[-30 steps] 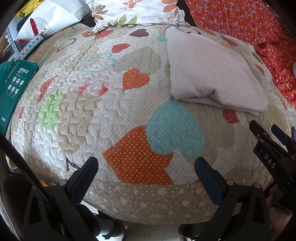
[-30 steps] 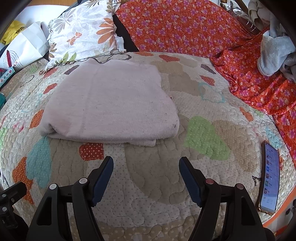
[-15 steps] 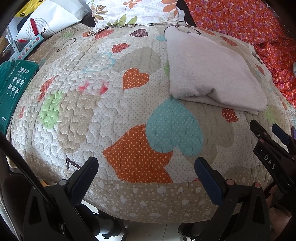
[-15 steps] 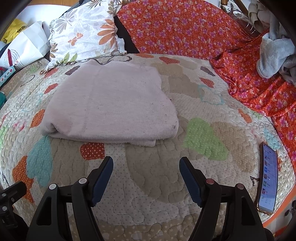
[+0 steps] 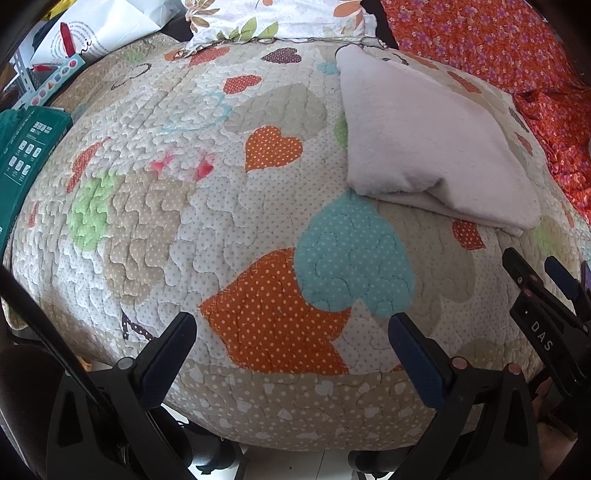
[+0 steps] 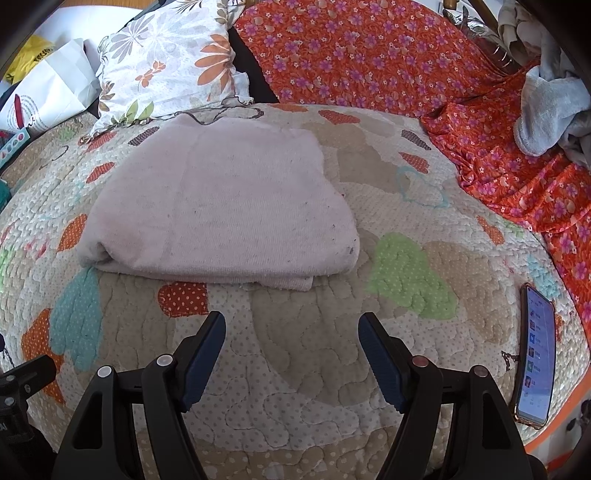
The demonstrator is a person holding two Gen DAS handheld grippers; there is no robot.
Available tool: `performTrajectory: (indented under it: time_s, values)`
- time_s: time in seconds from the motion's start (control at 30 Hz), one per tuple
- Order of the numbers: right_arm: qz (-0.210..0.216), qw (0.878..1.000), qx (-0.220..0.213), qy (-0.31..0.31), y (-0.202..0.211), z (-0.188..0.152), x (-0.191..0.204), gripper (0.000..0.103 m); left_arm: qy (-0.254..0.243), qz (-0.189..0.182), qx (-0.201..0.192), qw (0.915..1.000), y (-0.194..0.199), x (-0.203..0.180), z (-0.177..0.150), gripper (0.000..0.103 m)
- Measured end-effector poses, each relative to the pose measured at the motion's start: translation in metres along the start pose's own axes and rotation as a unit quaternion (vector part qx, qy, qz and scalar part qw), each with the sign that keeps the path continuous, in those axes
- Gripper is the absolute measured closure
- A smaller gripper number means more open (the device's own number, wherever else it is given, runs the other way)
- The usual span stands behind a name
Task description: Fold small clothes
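A pale pink garment (image 6: 221,206) lies folded into a flat rectangle on the heart-patterned quilt (image 6: 306,369). In the left wrist view the garment (image 5: 424,147) sits at the upper right. My right gripper (image 6: 291,347) is open and empty, hovering just in front of the garment's near edge. My left gripper (image 5: 291,347) is open and empty near the quilt's front edge, left of the garment. The right gripper's black frame (image 5: 546,325) shows at the right of the left wrist view.
A phone (image 6: 535,354) lies on the quilt at the right edge. A floral pillow (image 6: 170,62) and orange flowered sheet (image 6: 369,59) lie behind. Grey clothes (image 6: 546,110) are piled far right. A green box (image 5: 22,158) and white bag (image 5: 99,33) sit at left.
Nothing has visibly changed apart from a slight drift of both views; both grippers stay open and the garment lies still.
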State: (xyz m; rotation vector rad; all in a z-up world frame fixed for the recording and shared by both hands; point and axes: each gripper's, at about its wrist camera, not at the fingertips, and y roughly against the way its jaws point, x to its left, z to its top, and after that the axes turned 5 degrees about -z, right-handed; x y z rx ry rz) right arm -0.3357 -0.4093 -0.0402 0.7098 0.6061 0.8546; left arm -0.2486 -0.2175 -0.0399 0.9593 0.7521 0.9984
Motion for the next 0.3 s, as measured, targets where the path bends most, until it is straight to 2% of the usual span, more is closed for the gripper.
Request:
performTrajectory:
  time_s: [0.3]
  values:
    - [0.003, 1.000, 0.006, 0.004, -0.0060, 0.0002, 0.0008, 0.024, 0.009, 0.005, 0.004, 0.9999, -0.0083, 0.0057, 0.0012, 0.000]
